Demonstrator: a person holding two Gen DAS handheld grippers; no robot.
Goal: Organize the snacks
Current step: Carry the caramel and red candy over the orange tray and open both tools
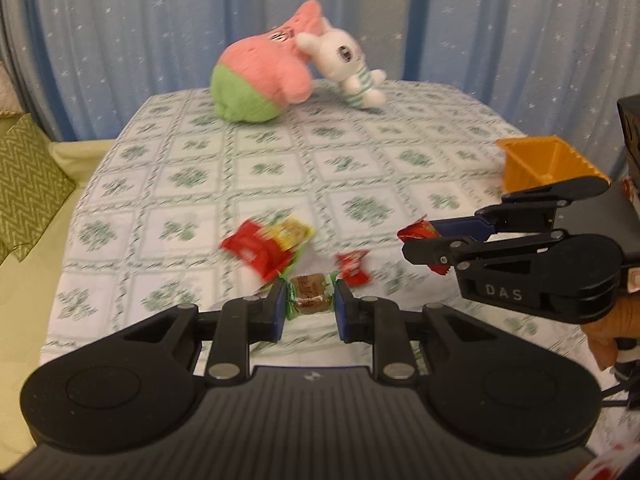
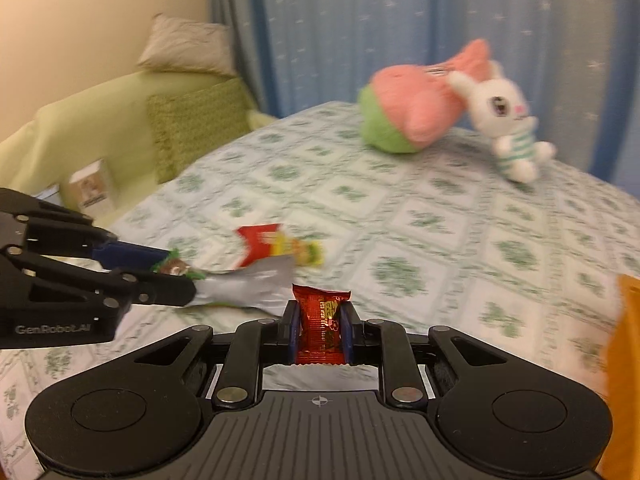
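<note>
Red foil shows clearly only in the right wrist view: the right gripper (image 2: 320, 330) is clamped on a red candy packet (image 2: 320, 330), held upright between its blue pads. From the left wrist view that packet (image 1: 420, 231) shows only as a crumpled end past the right gripper (image 1: 424, 240). The left gripper (image 1: 310, 304) is closed on a brown candy in green wrap (image 1: 307, 293); the right view catches just a sliver of it (image 2: 174, 267). Loose snacks lie on the green-patterned cloth (image 1: 360, 160): a red and yellow packet pile (image 1: 268, 246) and a small red candy (image 1: 353, 266). An orange basket (image 1: 540, 162) sits far right, its visible interior holding nothing. Two plush toys (image 1: 280, 80) lean together at the far edge. Only the right view shows the green sofa (image 2: 100, 128).
</note>
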